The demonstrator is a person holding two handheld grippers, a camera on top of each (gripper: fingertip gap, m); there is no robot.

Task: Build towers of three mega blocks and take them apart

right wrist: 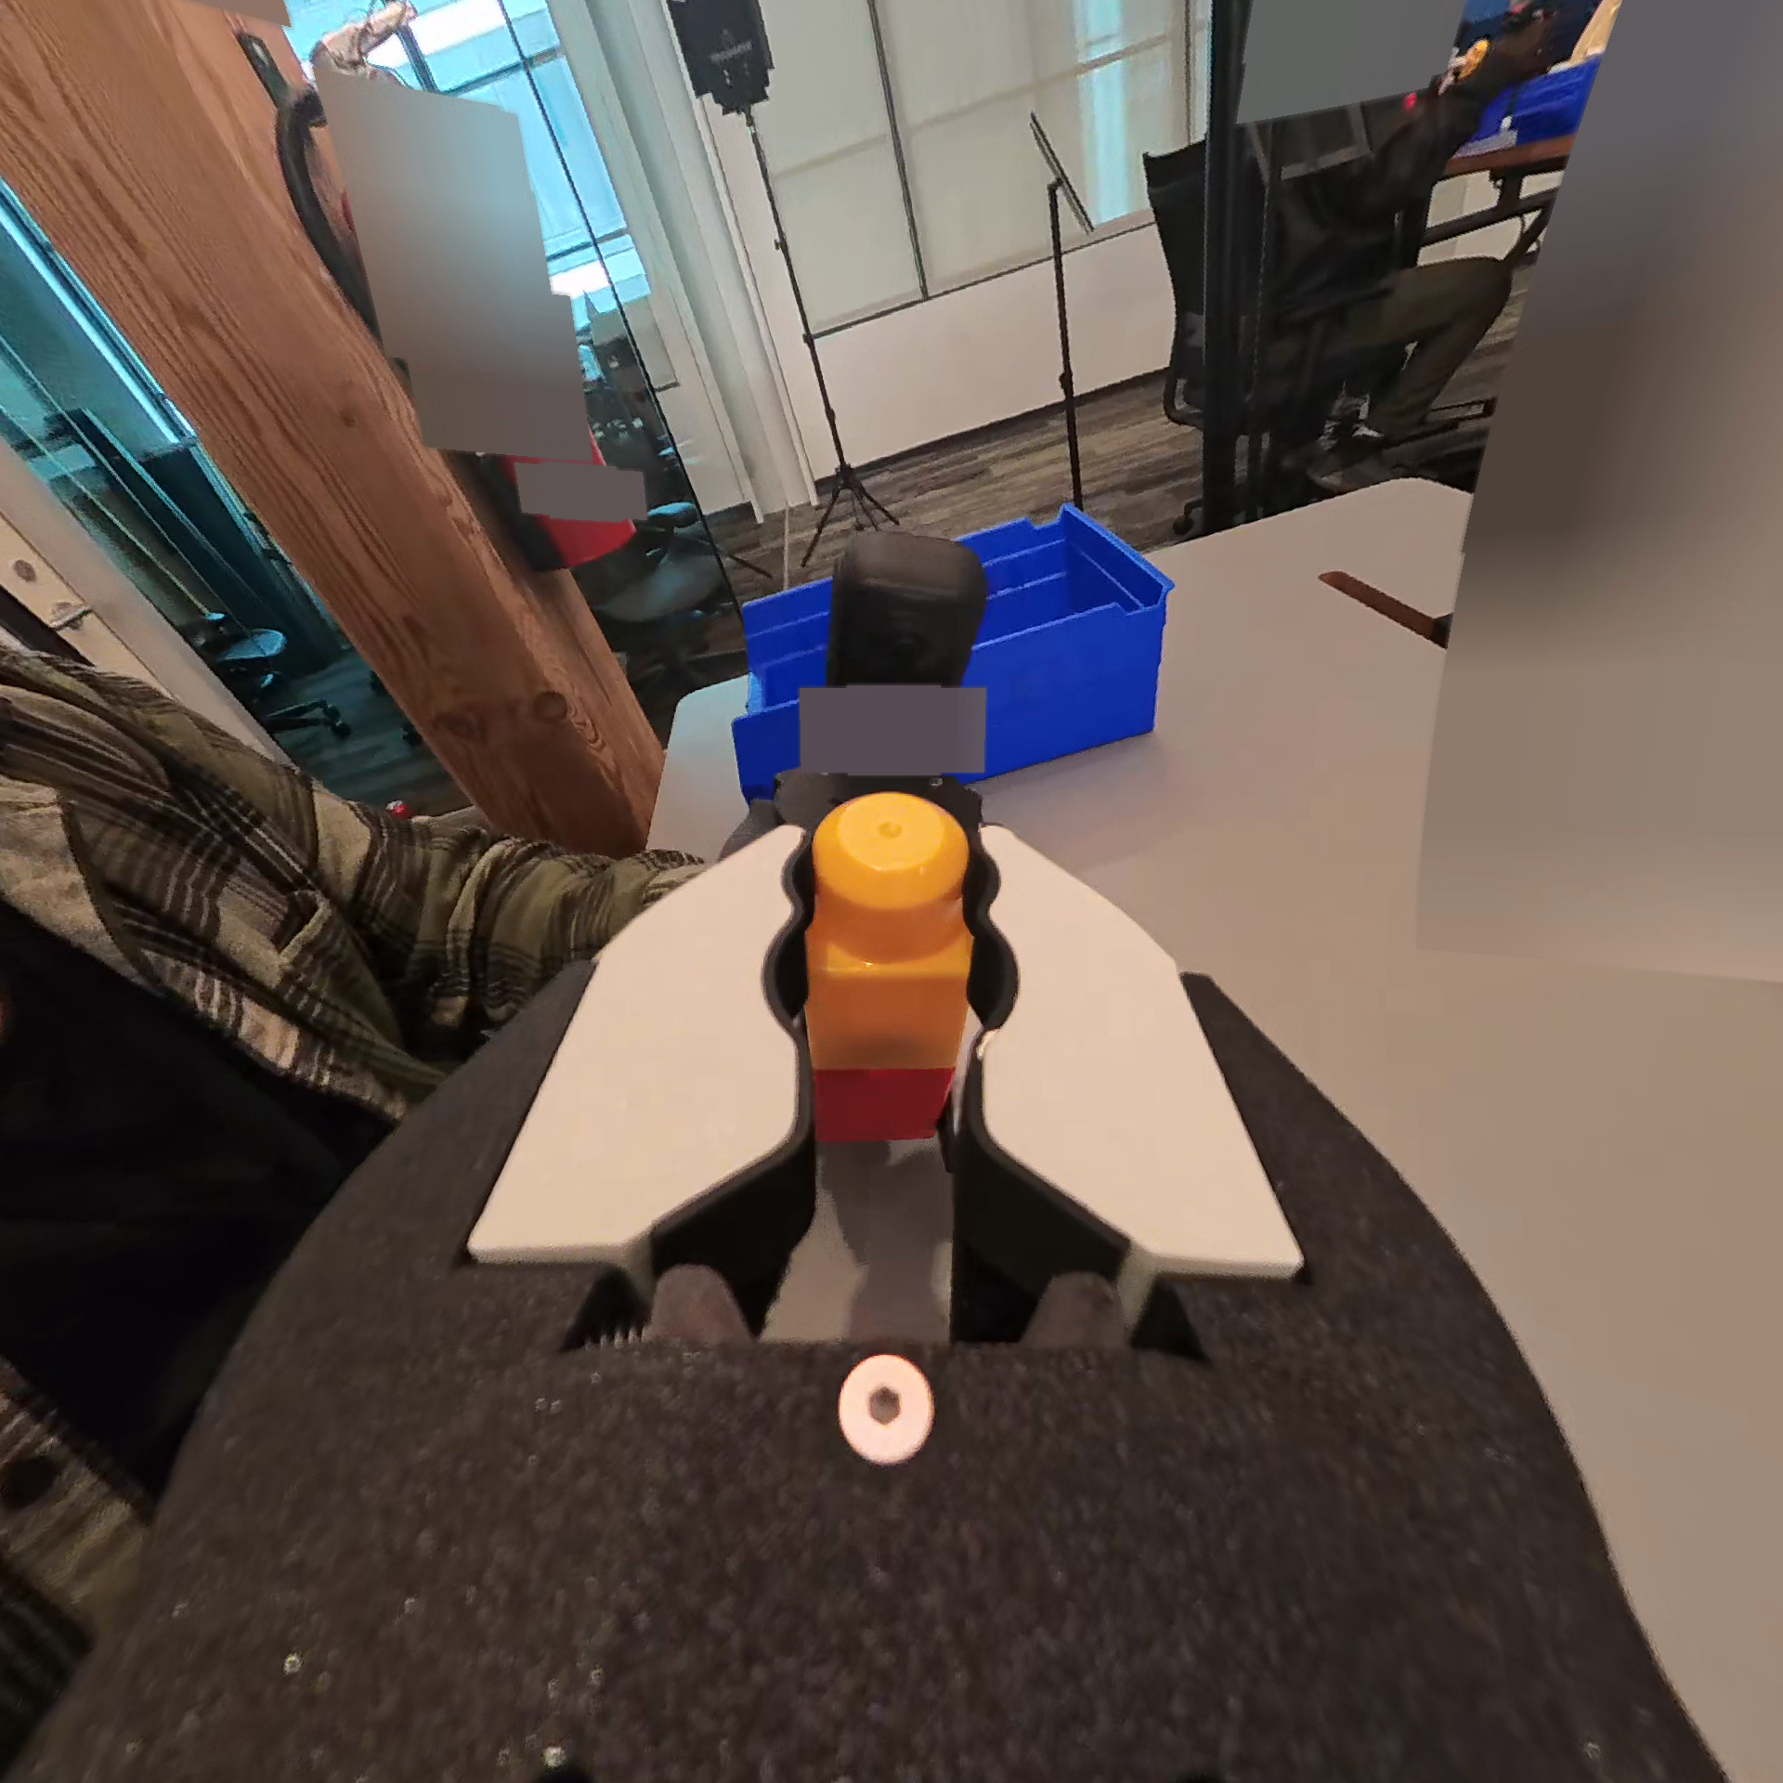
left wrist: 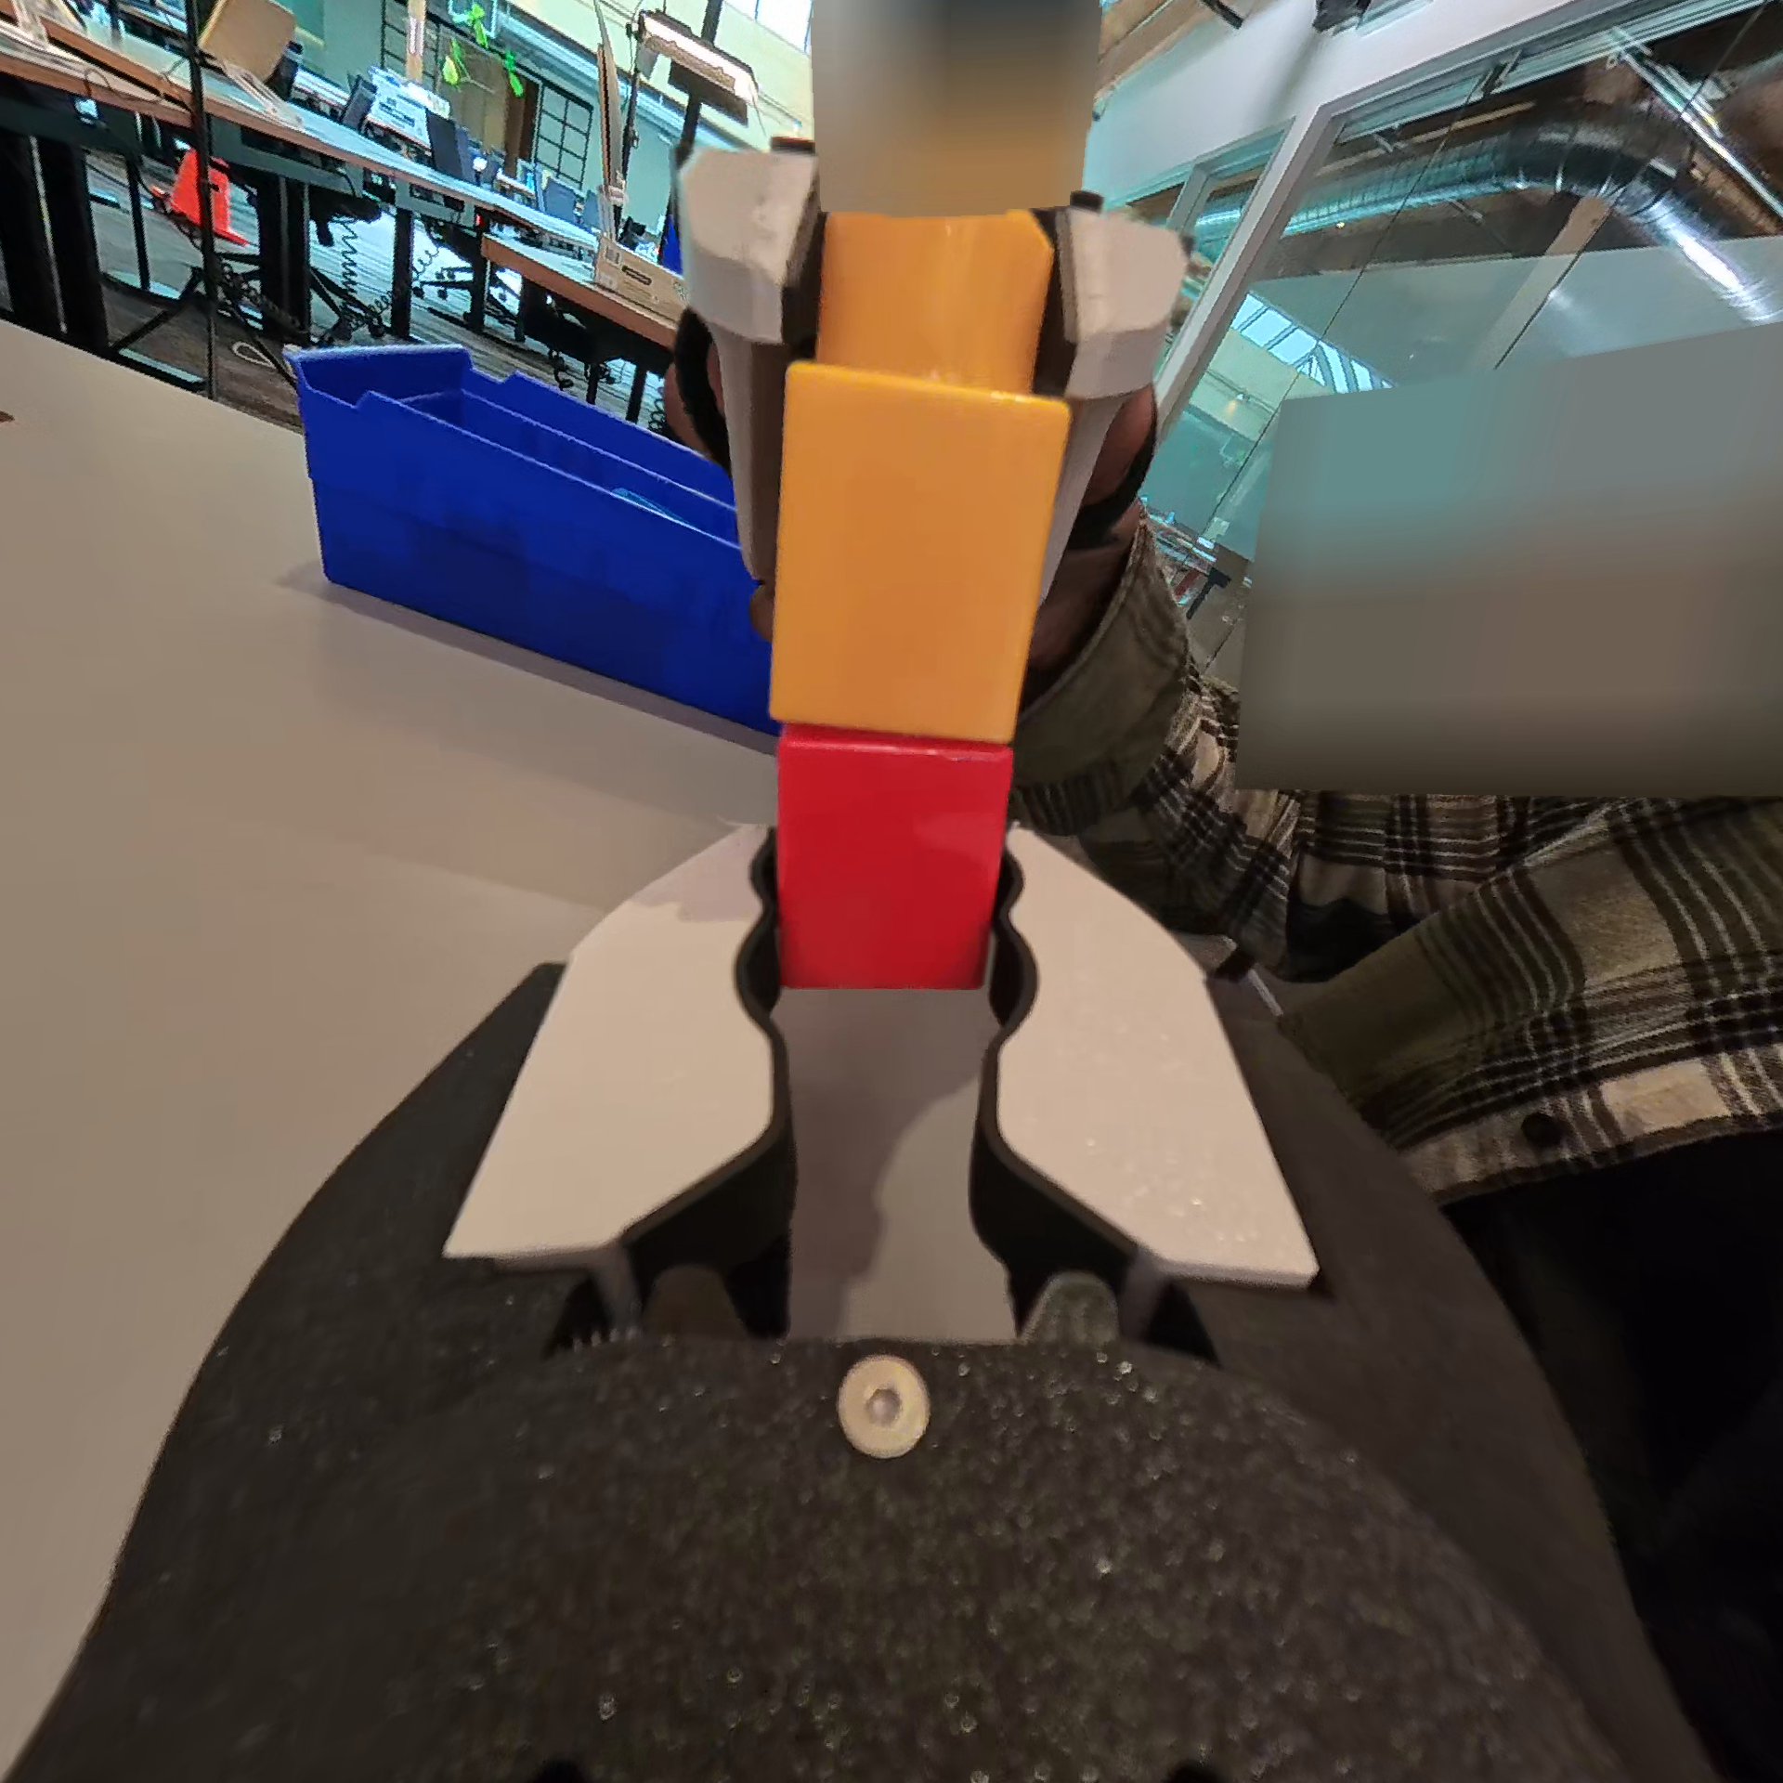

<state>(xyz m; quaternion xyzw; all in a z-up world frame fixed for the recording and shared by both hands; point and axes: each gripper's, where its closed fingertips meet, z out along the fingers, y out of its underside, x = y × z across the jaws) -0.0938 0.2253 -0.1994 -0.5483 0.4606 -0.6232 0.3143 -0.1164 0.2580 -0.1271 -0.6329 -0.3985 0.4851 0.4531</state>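
On the grey table [left wrist: 289, 772], near edge, a 2-block stack stands: red mega block [left wrist: 888, 859] at bottom w/ orange mega block [left wrist: 917, 540] plugged on top. Left gripper [left wrist: 888, 926] pinches the red block, fingers touching both its sides. Right gripper [right wrist: 888, 946] comes in from the opposite side, pinching the orange block at stud level. Blue bin [left wrist: 521, 521] sits farther back on the table, left of the stack in left wrist view. Plaid sleeve [left wrist: 1447, 946] at right.

Orange block [left wrist: 917, 540] stacked on red block [left wrist: 888, 859], upright
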